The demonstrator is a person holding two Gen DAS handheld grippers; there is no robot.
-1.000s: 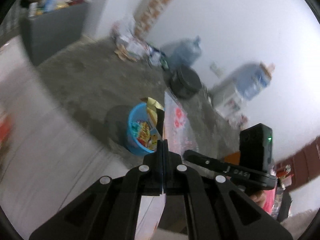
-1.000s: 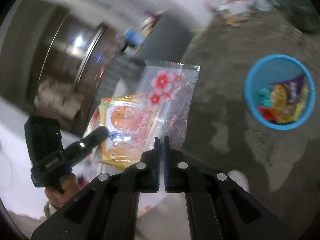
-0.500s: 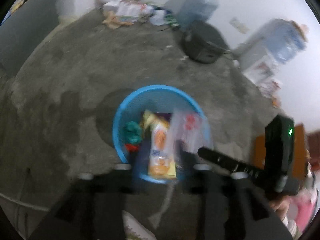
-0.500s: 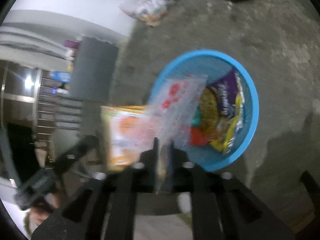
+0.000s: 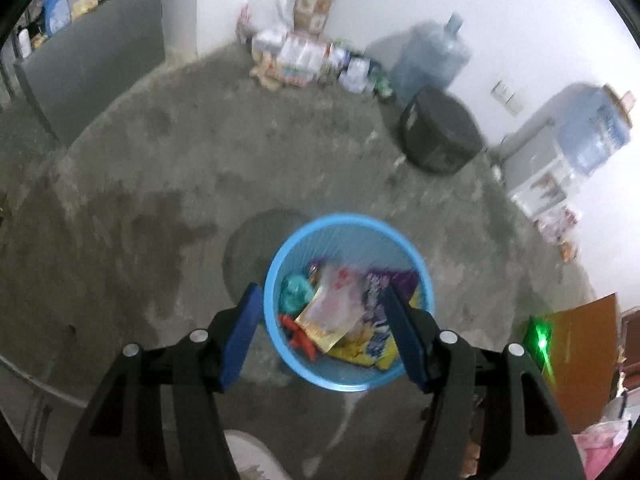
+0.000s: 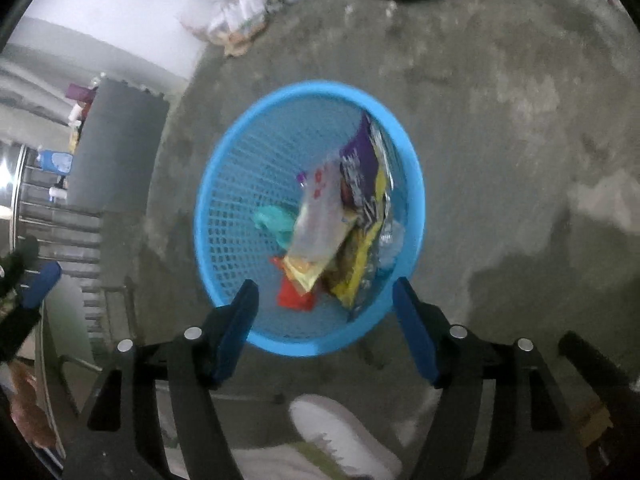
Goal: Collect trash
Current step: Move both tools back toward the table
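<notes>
A blue mesh basket (image 5: 347,218) (image 6: 240,184) stands on the concrete floor below both grippers. Inside it lie a clear wrapper with red flowers (image 5: 336,300) (image 6: 320,208), a yellow-orange packet (image 5: 320,336) (image 6: 300,272) under it, a purple and yellow bag (image 5: 376,292) (image 6: 360,168), a teal scrap (image 5: 294,292) (image 6: 276,220) and a red piece (image 6: 294,298). My left gripper (image 5: 320,289) hangs over the basket, its jaws opening, nothing pinched between them. My right gripper (image 6: 325,283) points down over the near rim, its jaws also opening and holding nothing.
A black round bin (image 5: 440,132), two large water bottles (image 5: 432,60) (image 5: 592,128) and a heap of packets (image 5: 312,60) line the far wall. A grey cabinet (image 5: 92,68) stands at the left. A white shoe (image 6: 344,428) is just below the basket.
Both grippers were shut on wrappers, the left on the yellow-orange packet, the right on the flowered one. They came down over the basket and opened, and both wrappers now lie inside it.
</notes>
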